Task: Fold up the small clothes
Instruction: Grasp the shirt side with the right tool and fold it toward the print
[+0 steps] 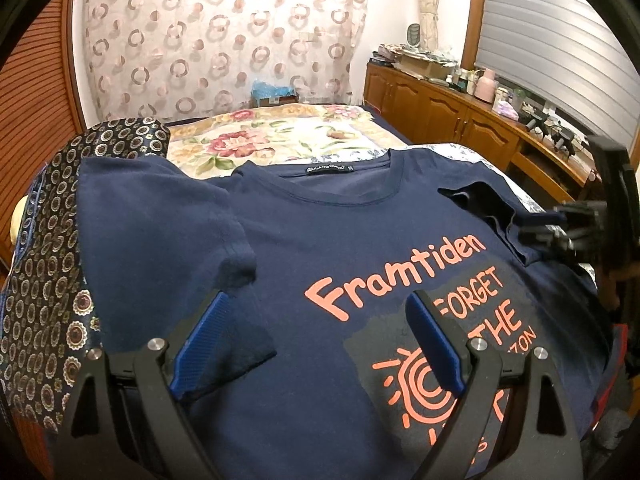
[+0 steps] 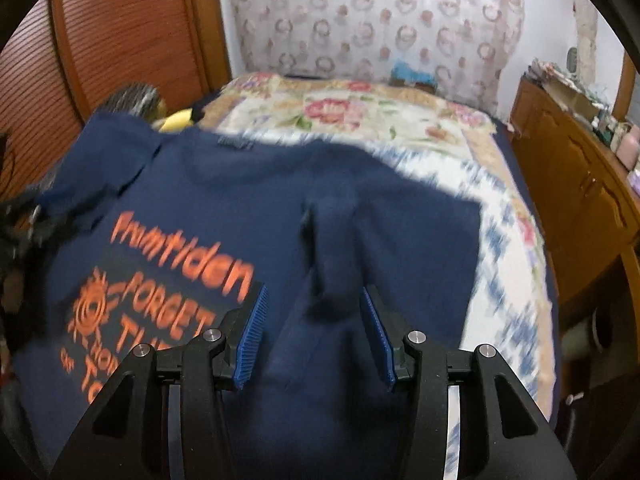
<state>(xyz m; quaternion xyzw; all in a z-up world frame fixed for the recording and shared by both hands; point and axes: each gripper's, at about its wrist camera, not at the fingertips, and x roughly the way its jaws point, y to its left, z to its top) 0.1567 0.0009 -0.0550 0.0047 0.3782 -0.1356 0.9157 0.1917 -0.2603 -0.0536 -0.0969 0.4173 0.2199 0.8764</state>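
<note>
While both sleeves already lie turned in over the chest, the navy T-shirt (image 1: 340, 232) waits face-up on the bed (image 1: 280, 136) for its lengthwise folds.

The left gripper (image 1: 316, 344) hangs over the orange print with jaws wide apart and nothing between them; the right gripper (image 2: 312, 340), blurred, has its jaws apart astride a raised ridge of cloth on the folded sleeve (image 2: 336, 256), though whether the pads touch it I cannot tell. I judge the next move is pinching a side edge and carrying it across evenly. The cotton looks soft and limp, the ribbed blue pads (image 1: 204, 340) grippy, and a patterned silky cloth (image 1: 44, 280) lies beside the shirt.
</note>
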